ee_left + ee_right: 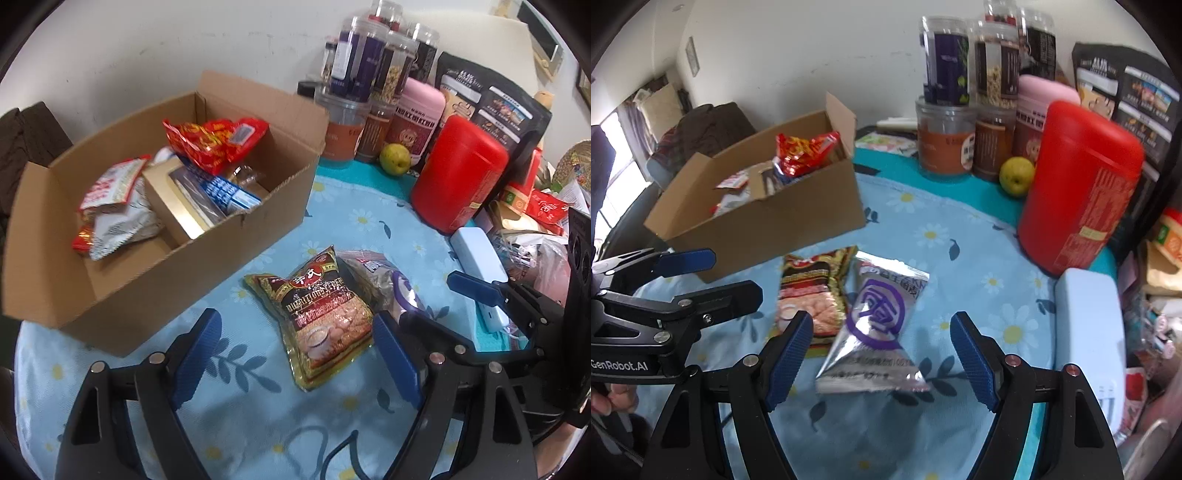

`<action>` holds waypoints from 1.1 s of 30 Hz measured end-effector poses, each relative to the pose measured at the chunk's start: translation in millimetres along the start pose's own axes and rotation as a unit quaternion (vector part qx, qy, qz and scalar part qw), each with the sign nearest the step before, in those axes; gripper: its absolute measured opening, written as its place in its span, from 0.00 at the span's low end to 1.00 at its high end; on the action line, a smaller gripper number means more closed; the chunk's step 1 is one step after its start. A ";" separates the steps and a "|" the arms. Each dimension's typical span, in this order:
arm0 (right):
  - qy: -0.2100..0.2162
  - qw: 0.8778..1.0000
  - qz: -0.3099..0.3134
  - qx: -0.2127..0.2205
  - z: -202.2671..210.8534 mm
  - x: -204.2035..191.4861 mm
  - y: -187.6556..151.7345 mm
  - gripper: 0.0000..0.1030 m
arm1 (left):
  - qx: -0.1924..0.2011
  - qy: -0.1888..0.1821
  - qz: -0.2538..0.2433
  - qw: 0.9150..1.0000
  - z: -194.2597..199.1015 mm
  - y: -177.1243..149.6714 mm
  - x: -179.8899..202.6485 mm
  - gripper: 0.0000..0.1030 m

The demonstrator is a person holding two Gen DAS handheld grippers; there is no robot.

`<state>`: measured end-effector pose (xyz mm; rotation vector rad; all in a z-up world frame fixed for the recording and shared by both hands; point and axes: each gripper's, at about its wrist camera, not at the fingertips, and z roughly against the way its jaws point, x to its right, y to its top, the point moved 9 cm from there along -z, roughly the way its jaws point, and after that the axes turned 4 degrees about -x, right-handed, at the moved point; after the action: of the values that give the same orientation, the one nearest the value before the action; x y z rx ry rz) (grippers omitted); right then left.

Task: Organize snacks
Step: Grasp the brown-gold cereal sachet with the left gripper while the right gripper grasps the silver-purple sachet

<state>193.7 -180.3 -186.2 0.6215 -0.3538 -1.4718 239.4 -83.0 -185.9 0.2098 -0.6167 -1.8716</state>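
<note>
Both tongs stand wide and hold nothing. Between the left tongs (pixel 295 347) lies a glossy gold-and-red cereal packet (pixel 317 317), flat on the flowered cloth of the counter (pixel 236 373). Between the right tongs (pixel 881 343) lies a crinkled silver pouch with a purple emblem (pixel 877 328), its edge touching the cereal packet. Two packets in all remain outside the box. Bare cloth lies open around both. Beyond the left tongs stands an open cardboard box (pixel 207 258), partly filled with snack bags. Beyond the right tongs stand a smooth red canister (pixel 1082 188) and a green apple (pixel 1016 175).
</note>
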 end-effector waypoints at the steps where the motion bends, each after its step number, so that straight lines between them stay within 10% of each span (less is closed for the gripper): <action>1: 0.001 1.000 -0.001 -0.001 -3.1 1.3 0.3 0.74 | -0.004 -0.002 0.001 1.000 -4.4 0.8 0.0 0.82; 12: 0.008 1.000 -0.009 -0.021 -25.8 11.5 -8.5 0.36 | -0.041 -0.016 0.020 0.999 -45.1 6.2 6.4 0.82; 22: 0.002 1.000 -0.013 -0.020 -21.7 18.2 -13.8 0.34 | -0.060 -0.001 0.020 0.998 -71.6 6.3 9.2 0.82; 33: 0.000 0.999 -0.016 -0.030 -11.6 12.5 -26.9 0.31 | -0.074 -0.031 -0.024 0.997 -56.8 -13.8 30.7 0.46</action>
<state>179.8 -190.2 -213.1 0.5812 -0.2999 -1.5080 240.5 -125.2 -236.7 0.0714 -0.5158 -1.9667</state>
